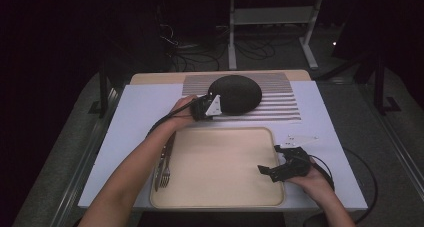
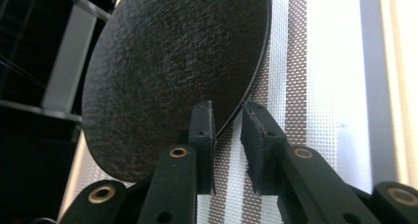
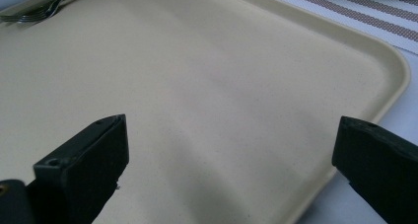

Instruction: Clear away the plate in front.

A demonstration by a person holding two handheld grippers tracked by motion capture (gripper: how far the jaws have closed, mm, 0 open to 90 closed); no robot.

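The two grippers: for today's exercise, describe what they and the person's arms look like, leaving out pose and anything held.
Both are black. The left gripper carries a grey three-cornered plate; its jaws have flat rectangular pads and brass-coloured rivets. The right gripper has blocky black jaws. A black cable trails from it. The forearms are bare, no sleeves visible.

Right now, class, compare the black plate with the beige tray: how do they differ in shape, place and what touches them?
The black plate is round and dark; the beige tray is squarish with rounded corners and pale. The plate lies on the striped mat at the far side; the tray sits nearer the person. The left gripper has its jaws around the plate's rim, while the right gripper hangs open over the tray. Both rest on the white table.
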